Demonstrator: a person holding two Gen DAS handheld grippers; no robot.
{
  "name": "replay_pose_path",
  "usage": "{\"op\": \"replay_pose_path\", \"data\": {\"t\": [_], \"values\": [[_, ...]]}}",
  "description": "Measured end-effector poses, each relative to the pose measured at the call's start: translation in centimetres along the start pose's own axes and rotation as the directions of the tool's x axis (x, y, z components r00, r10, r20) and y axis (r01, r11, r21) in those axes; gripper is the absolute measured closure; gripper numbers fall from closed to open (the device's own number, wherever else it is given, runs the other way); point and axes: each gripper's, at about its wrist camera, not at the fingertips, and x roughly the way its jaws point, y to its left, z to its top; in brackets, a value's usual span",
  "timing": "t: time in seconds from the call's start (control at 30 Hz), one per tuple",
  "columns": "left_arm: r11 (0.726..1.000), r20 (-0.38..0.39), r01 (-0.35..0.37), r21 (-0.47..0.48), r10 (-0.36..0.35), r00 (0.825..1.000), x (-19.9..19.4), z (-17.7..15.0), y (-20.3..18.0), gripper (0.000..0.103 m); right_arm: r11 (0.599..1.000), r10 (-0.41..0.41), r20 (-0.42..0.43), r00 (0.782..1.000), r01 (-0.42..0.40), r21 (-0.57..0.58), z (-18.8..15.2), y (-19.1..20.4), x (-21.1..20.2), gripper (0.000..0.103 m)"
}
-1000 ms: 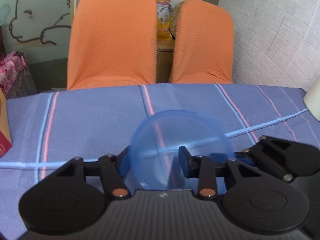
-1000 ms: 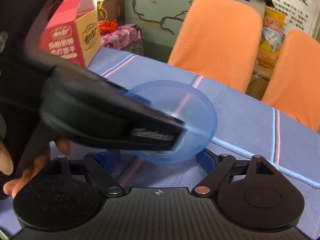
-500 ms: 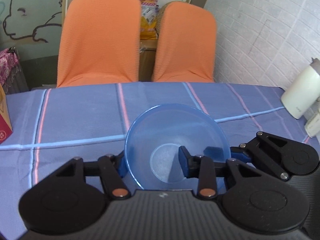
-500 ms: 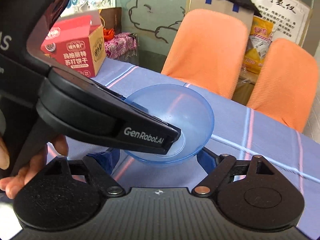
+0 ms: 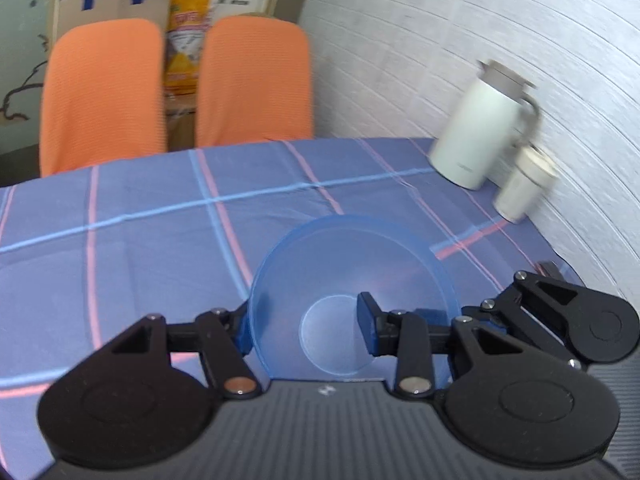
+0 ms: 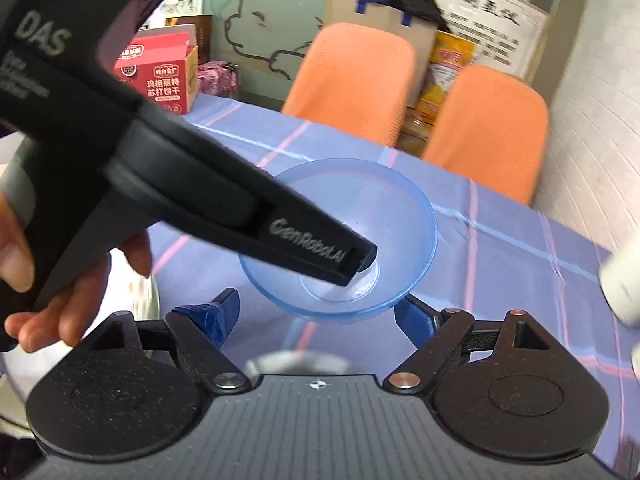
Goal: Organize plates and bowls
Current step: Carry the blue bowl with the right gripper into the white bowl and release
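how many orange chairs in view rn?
2. Both stand behind the far table edge, side by side: left chair, right chair. Table hides their lower parts; more may be out of frame.

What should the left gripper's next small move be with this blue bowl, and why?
Probably lower it and set it on the tablecloth. The left gripper pinches the blue bowl's near rim, one finger inside and one outside, and the bowl looks lifted. The right gripper is open just behind it. No stack or plate is visible to aim for.
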Motion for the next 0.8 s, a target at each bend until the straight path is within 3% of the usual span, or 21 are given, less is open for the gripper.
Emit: {"op": "replay_pose_path", "data": {"t": [0.23,0.47,0.53,0.57,0.6,0.63,0.73,0.8], "values": [[0.996,-0.063,0.041,0.078,-0.036,0.997,0.5,-5.3,-6.8,0.066,0.994,0.015,-0.004,1.000,-0.014,0.112,-5.1,-1.4,-2.6,0.030],[0.995,-0.113,0.020,0.100,-0.008,0.994,1.0,-8.5,-7.7,0.065,0.985,0.080,-0.012,0.997,-0.078,0.155,-7.0,-1.3,-1.2,0.032],[0.995,-0.121,0.019,0.098,-0.007,0.993,1.1,-8.8,-7.3,0.057,0.985,0.073,0.001,0.997,-0.073,0.153,-7.6,-1.0,-1.8,0.032],[0.995,-0.114,0.016,0.101,-0.004,0.993,1.1,-9.0,-7.2,0.048,0.986,0.065,0.006,0.998,-0.065,0.154,-7.8,-1.0,-2.0,0.032],[0.994,-0.105,0.002,0.107,0.009,0.994,0.9,-9.1,-7.3,0.029,0.986,0.056,0.012,0.998,-0.057,0.159,-7.9,-1.0,-2.2,0.032],[0.994,-0.095,-0.006,0.111,0.016,0.995,0.7,-9.2,-7.3,0.022,0.984,0.049,0.019,0.999,-0.052,0.168,-8.6,-0.7,-3.0,0.032],[0.991,-0.058,-0.014,0.131,0.022,0.998,-0.5,-9.3,-7.3,0.016,0.975,0.029,0.036,0.999,-0.037,0.220,-10.0,-1.1,-4.3,0.032],[0.991,-0.021,-0.028,0.133,0.031,0.999,-1.8,-9.3,-7.2,0.007,0.960,0.014,0.070,0.997,-0.033,0.278,-11.0,-1.3,-5.2,0.032]]}}
